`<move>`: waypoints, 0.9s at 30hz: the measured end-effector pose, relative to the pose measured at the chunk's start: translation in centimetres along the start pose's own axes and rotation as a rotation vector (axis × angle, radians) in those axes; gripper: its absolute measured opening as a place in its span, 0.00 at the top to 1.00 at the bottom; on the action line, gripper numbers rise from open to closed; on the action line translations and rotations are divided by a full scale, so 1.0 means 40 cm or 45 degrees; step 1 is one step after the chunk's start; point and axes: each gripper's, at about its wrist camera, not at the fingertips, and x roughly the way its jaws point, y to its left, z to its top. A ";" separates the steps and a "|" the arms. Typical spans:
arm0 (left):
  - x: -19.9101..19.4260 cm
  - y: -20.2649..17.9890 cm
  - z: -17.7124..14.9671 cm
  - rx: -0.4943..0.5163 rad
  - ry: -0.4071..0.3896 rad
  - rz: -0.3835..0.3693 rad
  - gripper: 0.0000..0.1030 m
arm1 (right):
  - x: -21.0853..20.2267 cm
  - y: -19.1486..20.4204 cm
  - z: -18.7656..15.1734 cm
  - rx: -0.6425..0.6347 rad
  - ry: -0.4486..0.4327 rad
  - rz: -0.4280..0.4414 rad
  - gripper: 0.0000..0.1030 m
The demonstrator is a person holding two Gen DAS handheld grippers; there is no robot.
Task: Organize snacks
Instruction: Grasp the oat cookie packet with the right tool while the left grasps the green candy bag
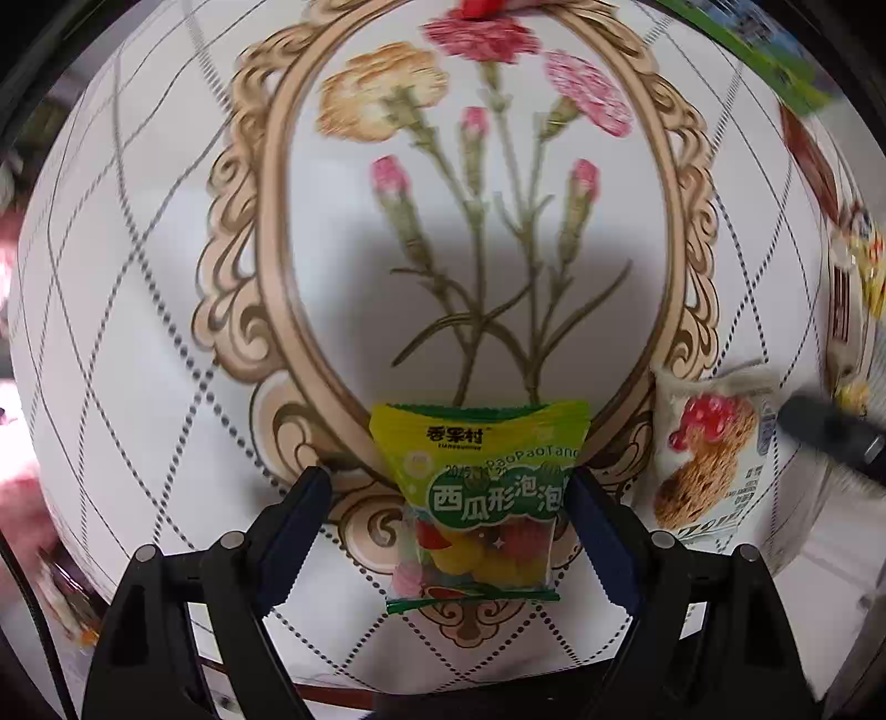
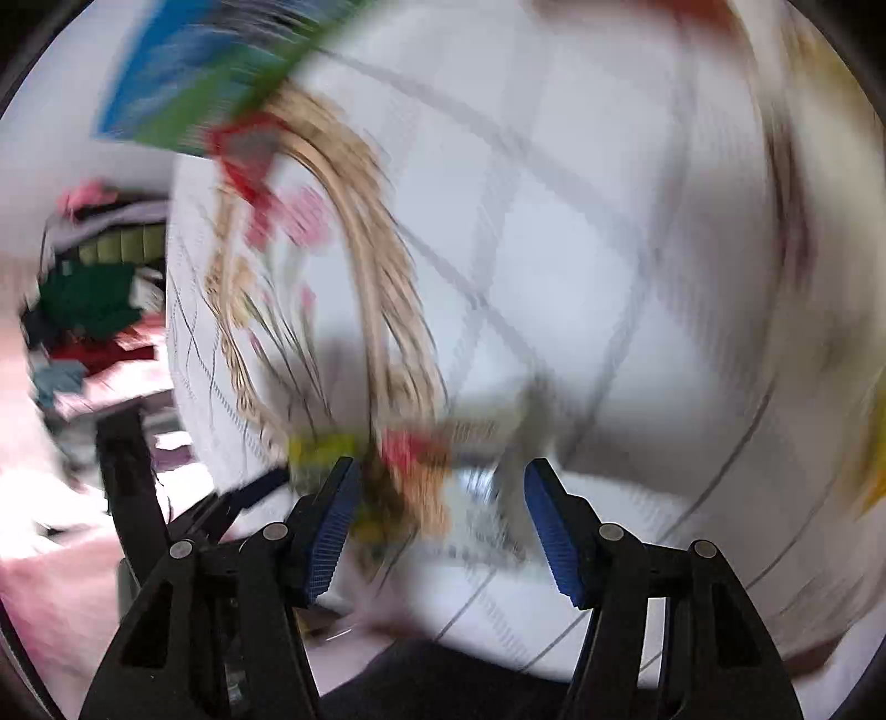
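Note:
A yellow-green candy packet (image 1: 476, 487) lies flat on the floral tablecloth (image 1: 166, 277). My left gripper (image 1: 448, 482) points straight down over it and is open. Its right finger (image 1: 587, 509) is at the packet's edge, while the left finger (image 1: 299, 509) stands clear of it. To the right lies a white cake packet (image 1: 714, 448), with a dark finger of the right gripper (image 1: 830, 437) beside its right edge. The right wrist view is heavily blurred. There the right gripper (image 2: 440, 482) has its jaws apart with the white packet (image 2: 443, 487) smeared between them, and contact is unreadable.
A green-blue package (image 1: 742, 39) lies at the table's far right corner, and the blurred green-blue package (image 2: 221, 72) also shows in the right wrist view. A red item (image 1: 482, 5) sits at the far edge. A patterned container with yellow snacks (image 1: 853, 277) stands at the right. Clutter (image 2: 88, 310) lies beyond the table's left edge.

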 end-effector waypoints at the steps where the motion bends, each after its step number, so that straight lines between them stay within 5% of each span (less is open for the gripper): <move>1: 0.004 0.005 -0.002 -0.016 0.007 -0.014 0.17 | -0.019 0.024 0.005 -0.062 -0.035 -0.049 0.36; 6: 0.037 -0.004 -0.035 -0.050 0.014 -0.019 0.18 | 0.005 0.064 -0.020 -0.162 0.035 -0.161 0.33; 10: 0.028 0.025 -0.043 -0.133 -0.048 0.027 0.49 | 0.055 0.065 -0.027 -0.153 0.102 -0.175 0.33; 15: 0.023 0.085 -0.032 -0.267 -0.039 -0.087 0.49 | 0.106 0.069 -0.042 -0.147 0.124 -0.215 0.33; 21: 0.060 0.056 -0.022 -0.215 0.010 -0.020 0.47 | 0.174 0.105 -0.059 -0.280 0.074 -0.358 0.41; 27: 0.025 0.004 0.044 -0.230 -0.032 -0.051 0.48 | 0.114 0.112 -0.018 -0.358 -0.059 -0.446 0.47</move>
